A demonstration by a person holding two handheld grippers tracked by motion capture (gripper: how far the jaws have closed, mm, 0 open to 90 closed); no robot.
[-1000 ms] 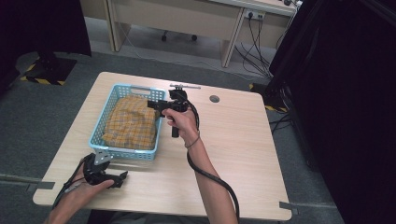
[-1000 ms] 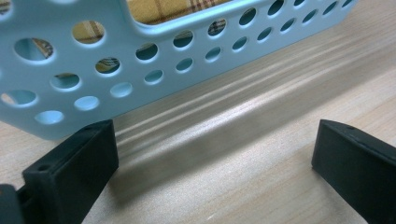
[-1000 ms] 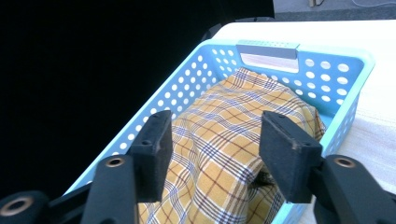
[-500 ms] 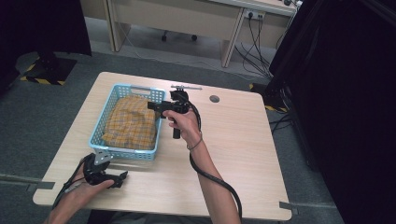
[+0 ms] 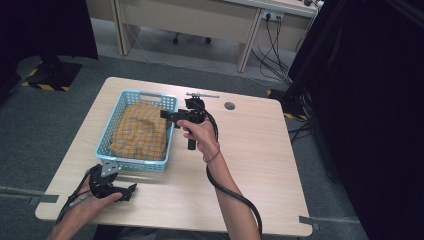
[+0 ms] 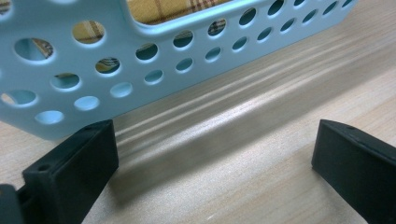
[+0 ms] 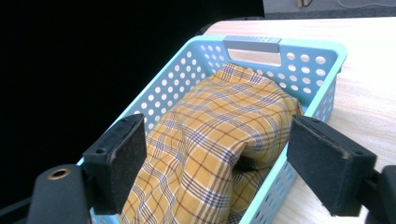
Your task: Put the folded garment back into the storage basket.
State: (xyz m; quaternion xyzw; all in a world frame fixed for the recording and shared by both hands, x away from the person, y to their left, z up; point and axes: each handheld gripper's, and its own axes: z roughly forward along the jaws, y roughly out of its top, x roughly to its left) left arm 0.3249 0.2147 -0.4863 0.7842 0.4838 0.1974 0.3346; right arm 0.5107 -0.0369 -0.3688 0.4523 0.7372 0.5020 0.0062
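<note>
High view gives us one pale wooden bench (image 5: 260,165) on grey carpet, with a second desk at the frame's top. We count one light-blue perforated plastic basket (image 5: 113,161) left of centre, holding one yellow plaid cloth (image 5: 140,132). Our right claw (image 5: 169,114) hovers released at the basket's right rim; our left claw (image 5: 131,190) rests released at lower left.

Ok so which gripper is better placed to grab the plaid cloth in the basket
Probably the right. The right gripper hangs open over the blue basket's rim, jaws aimed at the plaid cloth. The left gripper, also open, rests low on the table outside the basket's near wall.
</note>
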